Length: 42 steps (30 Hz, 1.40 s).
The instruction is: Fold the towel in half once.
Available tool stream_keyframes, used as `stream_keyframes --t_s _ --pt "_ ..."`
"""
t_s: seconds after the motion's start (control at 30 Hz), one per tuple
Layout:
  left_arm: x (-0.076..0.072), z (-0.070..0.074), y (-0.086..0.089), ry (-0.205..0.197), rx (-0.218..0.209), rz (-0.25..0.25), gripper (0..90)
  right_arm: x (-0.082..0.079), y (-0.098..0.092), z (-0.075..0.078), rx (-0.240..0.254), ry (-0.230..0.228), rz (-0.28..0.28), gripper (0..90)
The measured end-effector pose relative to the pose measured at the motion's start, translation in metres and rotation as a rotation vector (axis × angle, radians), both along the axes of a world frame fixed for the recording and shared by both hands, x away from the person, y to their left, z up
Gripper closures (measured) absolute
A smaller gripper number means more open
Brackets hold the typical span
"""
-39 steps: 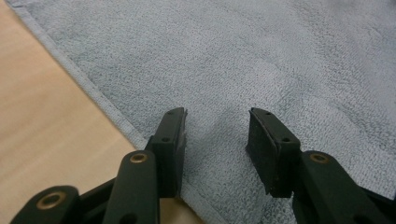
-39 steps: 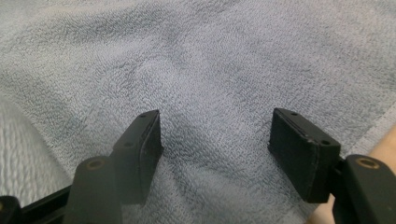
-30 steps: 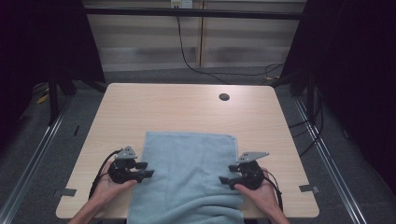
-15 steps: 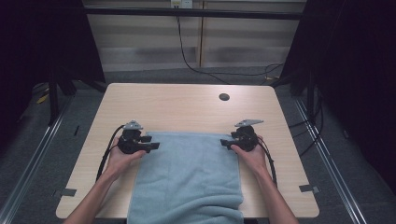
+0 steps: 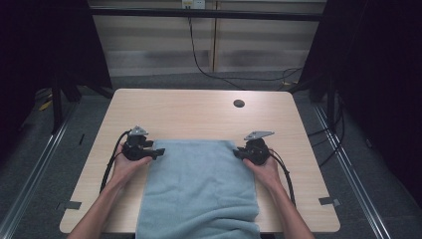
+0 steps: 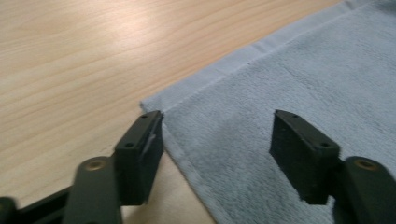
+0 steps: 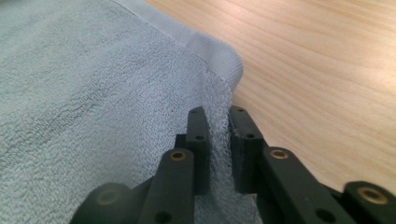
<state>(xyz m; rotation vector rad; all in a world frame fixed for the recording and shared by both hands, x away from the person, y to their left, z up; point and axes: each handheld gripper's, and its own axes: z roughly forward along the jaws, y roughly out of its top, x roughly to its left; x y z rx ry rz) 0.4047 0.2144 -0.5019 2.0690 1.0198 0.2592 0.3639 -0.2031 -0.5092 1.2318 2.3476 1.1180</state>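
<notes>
Light-blue towel (image 5: 199, 189) lies flat on the desk (image 5: 189, 114), near edge hanging off the front. Soft, limp terry – best pinched at far corners. Left gripper (image 6: 217, 149) fingers released, straddling its corner; right gripper (image 7: 218, 140) clenched on towel edge.

The towel (image 5: 199, 189) lies on the table (image 5: 199, 112) in front of me, its near end hanging over the near edge. My left gripper (image 5: 158, 152) sits at its far left corner, my right gripper (image 5: 237, 153) at its far right corner. A hole (image 5: 239, 103) lies beyond, toward the far right.
</notes>
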Motion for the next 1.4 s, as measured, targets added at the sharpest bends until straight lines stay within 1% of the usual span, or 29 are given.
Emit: stream_keyframes --t_s 0.03,0.07,0.13,0.17,0.23,0.27,0.3,0.33,0.37,0.4,0.47,0.5,0.53,0.6,0.63,0.67,0.77,0.8,0.83,0.9,0.97,1.0,1.03,1.1,1.2,1.27,1.33,1.37,1.4 --pt "0.0 -0.002 -0.002 -0.01 0.014 0.012 31.7 0.0 0.0 0.0 0.002 0.002 0.003 82.7" --pt "0.001 -0.004 -0.002 -0.009 0.028 -0.005 30.8 0.0 0.001 0.0 0.0 0.001 0.005 82.7" --pt "0.0 -0.006 -0.007 -0.025 0.037 -0.009 30.5 0.0 0.001 0.0 0.002 0.0 0.004 82.7" --pt "-0.001 -0.005 -0.008 -0.027 0.049 -0.031 30.5 0.0 0.001 0.0 0.004 -0.003 0.005 82.7" --pt "-0.002 -0.005 -0.013 -0.043 0.093 -0.049 30.4 0.0 0.001 0.0 0.005 -0.002 0.003 82.6" --pt "-0.003 -0.005 -0.015 -0.049 0.085 -0.07 32.1 0.0 0.001 -0.001 0.005 -0.004 0.002 82.6" --pt "-0.003 -0.004 -0.015 -0.048 0.083 -0.078 38.3 -0.001 0.001 -0.001 0.005 -0.008 0.0 82.5" --pt "-0.004 -0.004 -0.017 -0.05 0.078 -0.085 41.0 -0.001 0.002 -0.001 0.006 -0.008 0.0 82.5" --pt "-0.004 -0.004 -0.018 -0.051 0.076 -0.098 46.4 -0.001 0.002 -0.001 0.004 -0.007 -0.001 82.4" --pt "-0.005 -0.004 -0.018 -0.049 0.068 -0.102 51.9 -0.002 0.003 -0.001 0.008 -0.004 -0.002 82.4" --pt "-0.005 -0.005 -0.017 -0.027 0.025 -0.092 66.2 -0.002 0.004 -0.001 0.01 -0.006 0.0 82.4" --pt "-0.004 -0.005 -0.016 -0.022 0.02 -0.098 71.8 -0.002 0.004 -0.001 0.013 -0.005 0.001 82.4" --pt "-0.004 -0.005 -0.015 -0.012 0.005 -0.096 76.8 -0.001 0.004 -0.001 0.019 0.003 -0.001 82.5" --pt "-0.004 -0.004 -0.013 -0.002 -0.017 -0.095 81.4 0.0 0.003 0.0 0.025 0.01 0.004 82.9" --pt "-0.005 -0.003 -0.012 -0.002 -0.021 -0.095 82.4 0.0 0.003 0.0 0.034 0.015 -0.001 83.1" --pt "-0.005 -0.001 -0.011 0.0 -0.039 -0.094 82.8 0.0 0.003 0.0 0.041 0.022 -0.004 83.3" --pt "-0.007 0.006 -0.007 -0.01 -0.082 -0.096 83.0 -0.001 0.002 0.006 0.059 0.017 0.0 83.9" --pt "-0.008 0.01 -0.005 -0.008 -0.11 -0.097 83.0 -0.001 0.0 0.009 0.073 0.011 0.0 84.1" --pt "-0.009 0.012 -0.004 -0.011 -0.123 -0.093 83.0 -0.002 -0.002 0.014 0.098 -0.002 -0.006 84.3" --pt "-0.013 0.017 -0.003 -0.028 -0.136 -0.093 83.0 -0.003 -0.006 0.021 0.125 -0.016 -0.015 84.5" --pt "-0.016 0.023 -0.002 -0.037 -0.168 -0.101 83.0 -0.003 -0.01 0.029 0.161 -0.027 -0.017 84.7" --pt "-0.016 0.027 -0.001 -0.049 -0.172 -0.104 83.0 -0.003 -0.012 0.033 0.175 -0.037 -0.018 84.7" --pt "-0.016 0.031 -0.001 -0.055 -0.187 -0.1 82.6 -0.003 -0.013 0.037 0.184 -0.044 -0.02 84.6" --pt "-0.012 0.04 0.0 -0.062 -0.244 -0.076 82.5 -0.002 -0.015 0.047 0.211 -0.064 -0.015 84.5" --pt "-0.01 0.055 -0.003 -0.098 -0.211 -0.085 82.8 0.002 -0.016 0.065 0.227 -0.099 -0.013 84.5" --pt "-0.008 0.067 -0.001 -0.122 -0.224 -0.079 82.9 0.005 -0.017 0.079 0.242 -0.127 -0.015 84.6" --pt "-0.006 0.077 0.001 -0.138 -0.248 -0.067 83.0 0.01 -0.018 0.091 0.234 -0.139 -0.015 84.5" --pt "-0.005 0.082 0.001 -0.144 -0.252 -0.067 83.0 0.013 -0.018 0.097 0.229 -0.147 -0.019 84.5" --pt "-0.004 0.086 0.001 -0.153 -0.26 -0.065 83.1 0.015 -0.017 0.102 0.237 -0.158 -0.019 84.6"
